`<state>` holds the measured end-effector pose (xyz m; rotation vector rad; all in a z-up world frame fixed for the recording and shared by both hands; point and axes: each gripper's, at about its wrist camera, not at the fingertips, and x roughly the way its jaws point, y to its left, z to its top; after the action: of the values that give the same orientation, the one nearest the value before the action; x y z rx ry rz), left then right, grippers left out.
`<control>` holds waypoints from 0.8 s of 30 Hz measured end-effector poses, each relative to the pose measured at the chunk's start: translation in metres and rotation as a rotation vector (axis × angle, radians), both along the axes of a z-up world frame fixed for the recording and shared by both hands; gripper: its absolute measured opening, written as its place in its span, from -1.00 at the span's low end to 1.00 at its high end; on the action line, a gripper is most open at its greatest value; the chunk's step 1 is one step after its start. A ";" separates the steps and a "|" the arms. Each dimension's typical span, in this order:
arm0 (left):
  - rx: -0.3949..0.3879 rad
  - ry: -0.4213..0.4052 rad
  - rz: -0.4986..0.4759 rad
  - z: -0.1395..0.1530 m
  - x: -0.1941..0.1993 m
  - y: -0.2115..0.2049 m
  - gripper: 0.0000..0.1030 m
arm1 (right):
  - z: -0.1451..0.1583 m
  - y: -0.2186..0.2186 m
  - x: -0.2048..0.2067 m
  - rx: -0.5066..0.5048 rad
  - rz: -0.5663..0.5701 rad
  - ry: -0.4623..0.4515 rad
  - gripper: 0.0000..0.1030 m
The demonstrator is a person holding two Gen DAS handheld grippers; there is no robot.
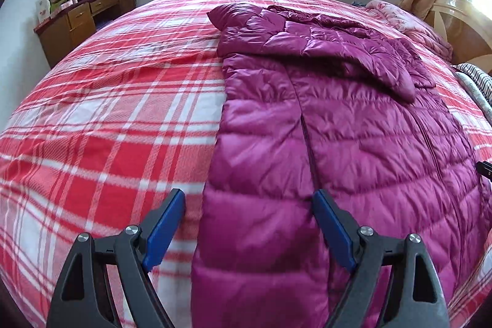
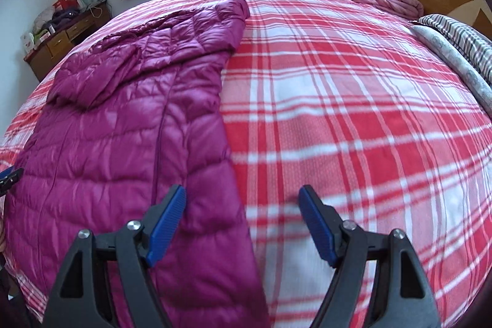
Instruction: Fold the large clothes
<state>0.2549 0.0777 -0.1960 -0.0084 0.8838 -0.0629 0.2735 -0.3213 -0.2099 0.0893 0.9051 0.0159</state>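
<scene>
The magenta down coat [image 1: 338, 119] lay flat on the plaid bedspread [image 1: 107, 119], its long axis running away toward the window. The left gripper [image 1: 249, 199] straddled its left hem edge and the right gripper [image 2: 243, 195] its right edge, equally near. Both had their jaws apart, holding nothing.

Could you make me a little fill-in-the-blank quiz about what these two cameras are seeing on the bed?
1. The puffy jacket lying on the bed is ____ in colour.
2. The bedspread under it has a red and white ____ pattern.
3. Both the left tongs and the right tongs stand ____, holding nothing.
4. The wooden desk stands against the wall, ____ the window.

Missing words: purple; plaid; open; below
</scene>
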 end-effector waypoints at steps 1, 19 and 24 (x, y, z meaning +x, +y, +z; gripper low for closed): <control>-0.002 -0.002 -0.004 0.000 -0.006 0.001 0.65 | -0.001 0.002 -0.007 -0.004 0.002 0.000 0.52; -0.055 -0.005 -0.055 -0.006 -0.073 0.007 0.65 | -0.012 0.017 -0.076 0.081 0.058 0.006 -0.37; -0.041 -0.014 -0.088 -0.004 -0.079 0.002 -0.29 | -0.009 0.021 -0.080 0.126 0.069 -0.016 -0.75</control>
<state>0.1755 0.0794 -0.2003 -0.0074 0.8686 -0.1629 0.1933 -0.3005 -0.2186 0.1752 0.8909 0.1381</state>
